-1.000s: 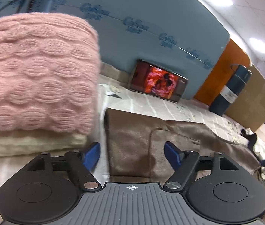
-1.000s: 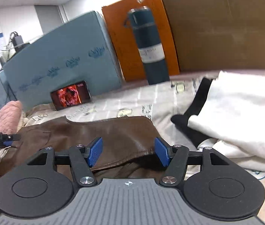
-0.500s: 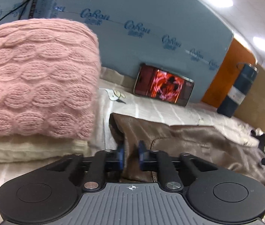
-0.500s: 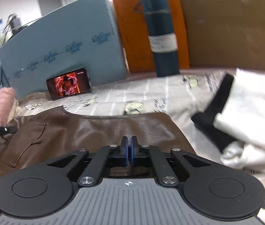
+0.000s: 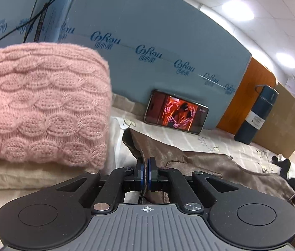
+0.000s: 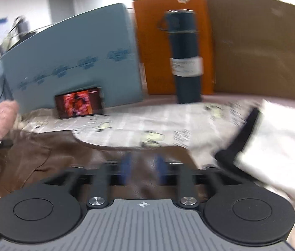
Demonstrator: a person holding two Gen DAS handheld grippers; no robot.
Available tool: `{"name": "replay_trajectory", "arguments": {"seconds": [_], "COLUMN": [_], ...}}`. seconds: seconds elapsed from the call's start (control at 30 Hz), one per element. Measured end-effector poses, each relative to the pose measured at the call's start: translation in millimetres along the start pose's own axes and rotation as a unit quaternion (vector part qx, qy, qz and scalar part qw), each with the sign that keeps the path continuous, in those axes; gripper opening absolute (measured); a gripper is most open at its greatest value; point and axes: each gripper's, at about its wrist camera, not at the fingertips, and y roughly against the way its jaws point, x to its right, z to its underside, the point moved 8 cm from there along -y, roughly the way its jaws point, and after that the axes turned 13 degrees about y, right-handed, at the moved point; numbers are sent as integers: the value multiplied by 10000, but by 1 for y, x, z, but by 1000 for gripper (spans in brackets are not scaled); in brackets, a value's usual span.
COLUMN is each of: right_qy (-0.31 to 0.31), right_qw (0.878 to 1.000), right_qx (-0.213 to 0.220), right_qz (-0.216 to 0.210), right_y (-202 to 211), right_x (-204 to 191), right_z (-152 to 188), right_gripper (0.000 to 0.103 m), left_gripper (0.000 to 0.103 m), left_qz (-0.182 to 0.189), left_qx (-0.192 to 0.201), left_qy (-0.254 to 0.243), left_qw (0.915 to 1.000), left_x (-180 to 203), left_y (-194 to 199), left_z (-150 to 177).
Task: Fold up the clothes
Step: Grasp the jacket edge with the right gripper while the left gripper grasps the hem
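A brown garment (image 5: 210,163) lies spread on the patterned sheet. My left gripper (image 5: 145,171) is shut on the garment's near-left edge, and a fold of the fabric rises between the blue pads. In the right wrist view, which is motion-blurred, the same brown garment (image 6: 42,156) fills the lower left. My right gripper (image 6: 143,167) is over its right part with its jaws opening. The pads stand apart with fabric showing between them, not pressed.
A folded pink knit sweater (image 5: 38,104) lies on a cream one (image 5: 22,177) at the left. A phone (image 5: 175,115) leans on the blue foam board (image 5: 147,31). A dark flask (image 6: 186,62) stands at the back. White cloth (image 6: 283,142) and a black garment (image 6: 237,142) lie at the right.
My left gripper closed on the brown garment's edge and the fabric has lifted a little. My right gripper shut on the garment, then parted its pads again as its view shifted.
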Motion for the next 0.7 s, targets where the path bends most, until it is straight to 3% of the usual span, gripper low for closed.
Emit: {"name": "replay_trajectory", "arguments": {"seconds": [0.1,0.23,0.4,0.47,0.5,0.53,0.6,0.7], "right_qy": [-357,-725,-1184,-1185,-1127,-1103,-937,-483], "right_qw": [9993,9972,9916,9915,9923,9925,9943,9981], "right_qx": [-109,-85,-332,-337,-344,-367,-374,-282], "right_qz": [-30,-168,-403,-416,-378,-372,-355,-248], "right_y": [12,15,-3,-7,-8,-9,-10,-9], "right_x": [19,32,36,32,30,28,23,12], "right_z": [18,29,40,41,39,38,36,29], "right_gripper": [50,75,75,64,40,28,19,11], "left_gripper": [3,3,3,5,6,9,9,3], "left_qz": [40,9,106,188,232,262,322,123], "left_qx": [-32,-102,-350,-526,-611,-644,-709,-474], "left_qy": [91,163,398,562,652,680,736,327], "left_qw": [9999,9998,9985,9969,9957,9953,9942,9983], "left_x": [-2,-4,-10,-13,-15,-15,-16,-6], "left_y": [2,0,-5,-9,-11,-12,-14,-9], "left_z": [0,2,6,8,9,10,12,13]}}
